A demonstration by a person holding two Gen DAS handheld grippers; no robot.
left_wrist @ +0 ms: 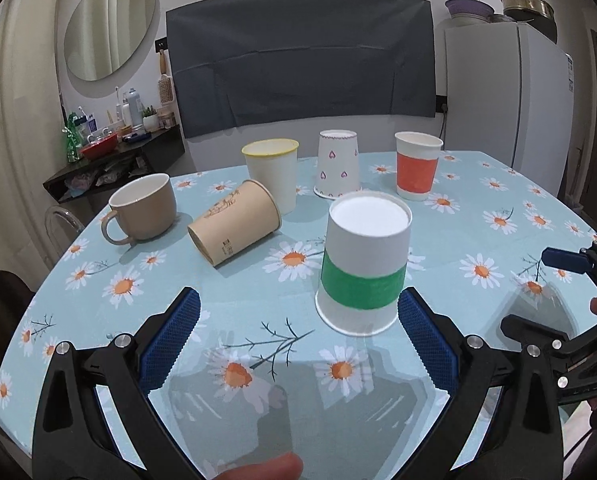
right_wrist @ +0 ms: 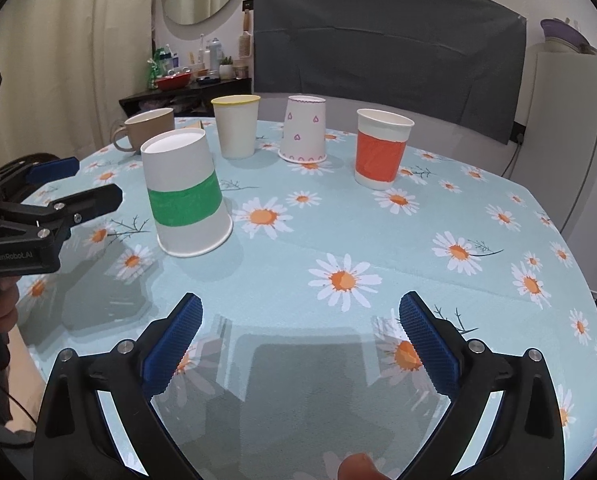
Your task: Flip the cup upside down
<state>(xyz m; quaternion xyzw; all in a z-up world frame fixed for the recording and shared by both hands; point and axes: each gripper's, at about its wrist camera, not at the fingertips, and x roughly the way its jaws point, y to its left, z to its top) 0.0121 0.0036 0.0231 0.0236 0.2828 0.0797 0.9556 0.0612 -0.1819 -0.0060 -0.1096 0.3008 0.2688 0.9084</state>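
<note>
A white paper cup with a green band (left_wrist: 364, 264) stands upside down on the daisy tablecloth, close in front of my left gripper (left_wrist: 298, 300). The left gripper is open and empty, and its right pad (left_wrist: 426, 336) is just beside the cup's rim. The same cup shows in the right wrist view (right_wrist: 186, 196), at the left. My right gripper (right_wrist: 300, 308) is open and empty, over bare cloth to the right of the cup. The left gripper also shows at the left edge of the right wrist view (right_wrist: 74, 184).
Further back stand a beige mug (left_wrist: 142, 212), a brown paper cup on its side (left_wrist: 234, 228), an upright yellow-rimmed cup (left_wrist: 272, 176), an upside-down heart-print cup (left_wrist: 338, 164) and an upright orange-banded cup (left_wrist: 416, 170). The round table (left_wrist: 498, 184) ends near a fridge at the right.
</note>
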